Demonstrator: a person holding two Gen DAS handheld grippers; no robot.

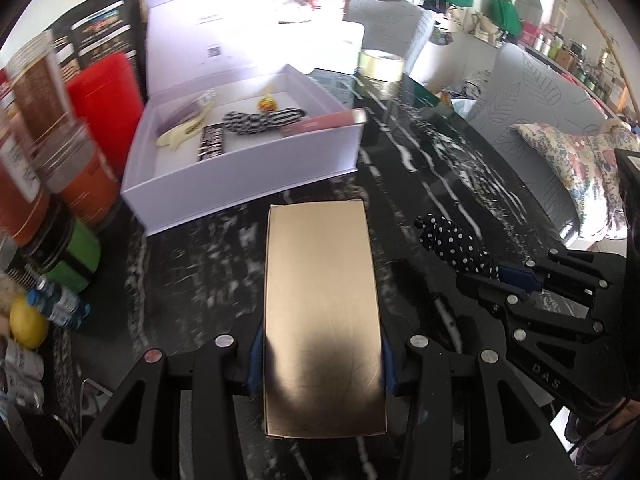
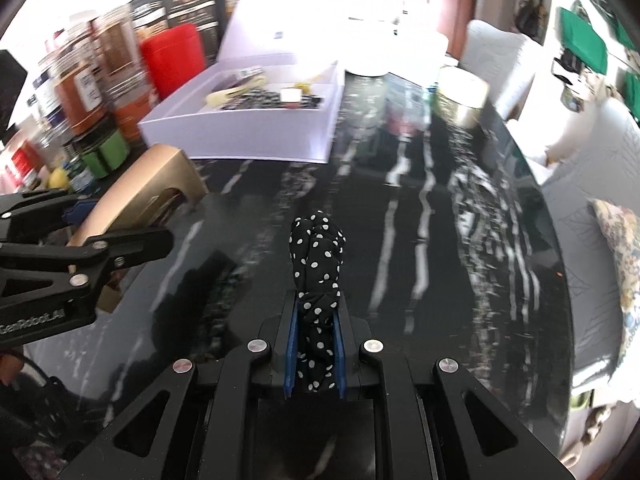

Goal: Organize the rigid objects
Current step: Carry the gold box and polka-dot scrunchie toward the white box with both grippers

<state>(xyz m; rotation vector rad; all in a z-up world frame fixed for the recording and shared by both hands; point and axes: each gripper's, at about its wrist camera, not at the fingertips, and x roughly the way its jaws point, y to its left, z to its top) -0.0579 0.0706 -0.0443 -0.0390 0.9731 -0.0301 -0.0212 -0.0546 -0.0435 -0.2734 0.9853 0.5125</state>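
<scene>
Left wrist view, your left gripper [image 1: 323, 364]: its blue pads are clamped on the two long sides of the gold box [image 1: 322, 320], near the box's back end, so most of the box juts forward and stays level as you carry it.
Left wrist view, gold box: held above the black marbled table [image 1: 420, 184], its front end pointing at the near wall of the white tray box [image 1: 240, 168]; I judge you are carrying it there.
Left wrist view, white tray box: it sits toward the table's far-left edge, lid propped up behind, so the inside is open from above. A striped fabric piece [image 1: 262, 120], a yellowish item and a small dark packet already lie in it.
Left wrist view, jars [image 1: 48, 128]: crowded along the table's left edge, just beside the tray box, so keep the gold box clear of them.
Right wrist view, your right gripper [image 2: 316, 354]: fingers pinched nearly together on the polka-dot fabric bundle [image 2: 318, 256], gripped at its lower part so the knotted end stands forward.
Right wrist view, polka-dot bundle: held over the middle of the table, well short of the tray box [image 2: 248, 128].
Right wrist view, tape roll [image 2: 460, 100]: near the table's far edge, right of the tray box, untouched.
</scene>
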